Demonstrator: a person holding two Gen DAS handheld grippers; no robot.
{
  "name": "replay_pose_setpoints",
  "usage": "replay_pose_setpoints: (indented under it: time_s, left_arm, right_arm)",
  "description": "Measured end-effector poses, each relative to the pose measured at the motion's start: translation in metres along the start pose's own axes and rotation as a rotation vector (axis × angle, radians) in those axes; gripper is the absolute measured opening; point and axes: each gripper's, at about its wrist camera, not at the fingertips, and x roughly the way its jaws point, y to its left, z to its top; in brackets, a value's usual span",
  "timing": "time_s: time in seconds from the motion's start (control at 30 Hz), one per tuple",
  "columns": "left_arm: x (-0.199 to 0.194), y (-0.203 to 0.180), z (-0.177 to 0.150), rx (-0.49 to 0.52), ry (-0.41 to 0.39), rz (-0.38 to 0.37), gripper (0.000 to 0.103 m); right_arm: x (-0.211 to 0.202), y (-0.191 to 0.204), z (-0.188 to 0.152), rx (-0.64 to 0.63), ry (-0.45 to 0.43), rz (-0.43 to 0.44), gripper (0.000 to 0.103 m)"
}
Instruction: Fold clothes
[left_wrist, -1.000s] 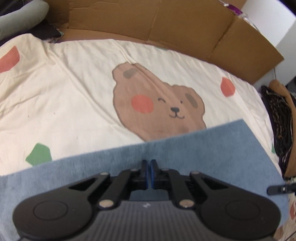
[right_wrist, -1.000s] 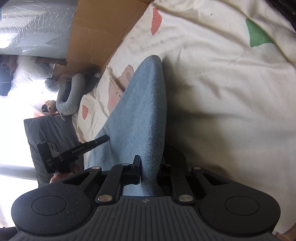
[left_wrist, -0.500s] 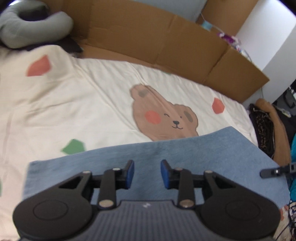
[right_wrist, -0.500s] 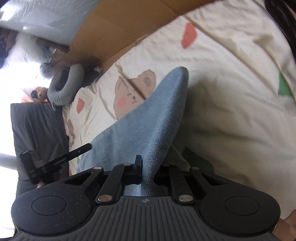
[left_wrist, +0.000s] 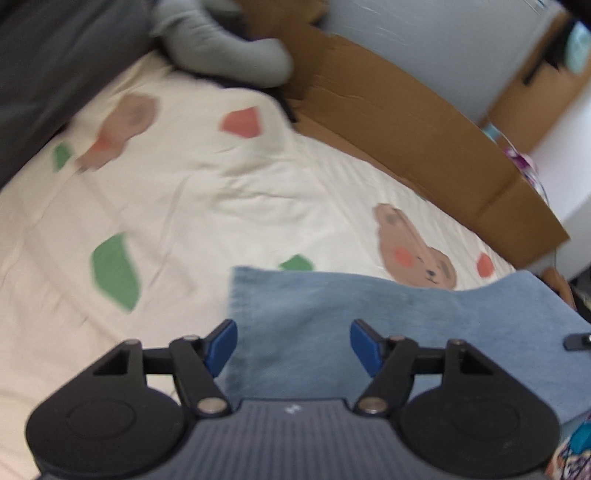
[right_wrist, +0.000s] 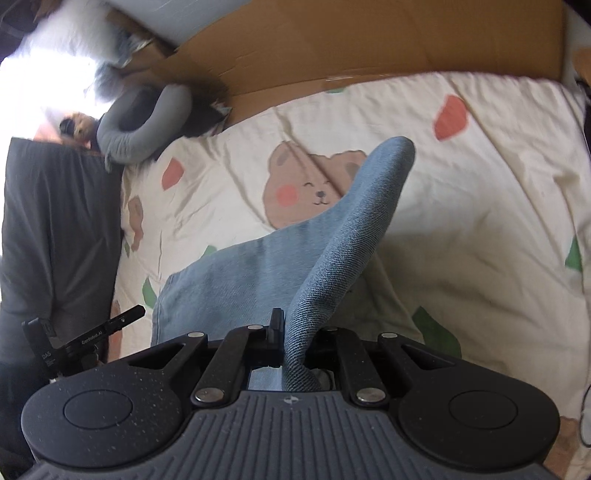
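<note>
A light blue denim garment (left_wrist: 388, 325) lies folded on a cream bedsheet (left_wrist: 258, 199) printed with bears. My left gripper (left_wrist: 293, 343) hovers above the garment's left end. Its jaws are opening, and its blue pads (left_wrist: 221, 345) stand wide apart and touch no cloth. My right gripper (right_wrist: 291, 332) is shut on a fold of the denim (right_wrist: 351, 221), which it holds raised off the bed in a curved ridge. From the right wrist view the left gripper (right_wrist: 85, 339) shows at the left edge. One tip of the right gripper (left_wrist: 578, 341) shows at the right edge of the left wrist view.
A brown cardboard wall (left_wrist: 424, 122) runs along the far side of the bed. A grey neck pillow (right_wrist: 144, 122) lies at the bed's far corner, beside a dark grey cushion (right_wrist: 55, 240). Dark patterned clothing (left_wrist: 565, 291) sits off the right edge.
My left gripper let go of the denim, opened wide and drew back to the left and upward. My right gripper rose with the denim fold in it, and its view rolled.
</note>
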Motion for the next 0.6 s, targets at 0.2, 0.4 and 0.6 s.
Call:
replay_pose_setpoints:
  time_s: [0.2,0.4,0.6]
  left_arm:
    - [-0.001,0.028,-0.023,-0.087,0.009,-0.028,0.07]
    - [0.005,0.039,-0.045,-0.146,0.013,-0.062,0.069]
    - [0.008,0.054,-0.061,-0.218,0.021,-0.096,0.062]
  right_arm:
    - [-0.003,0.058,0.008,-0.104,0.067,-0.079,0.006]
    - [-0.002,0.119,0.012,-0.248,0.128,-0.138,0.006]
    - [-0.001,0.161,0.016,-0.336,0.153,-0.195,0.006]
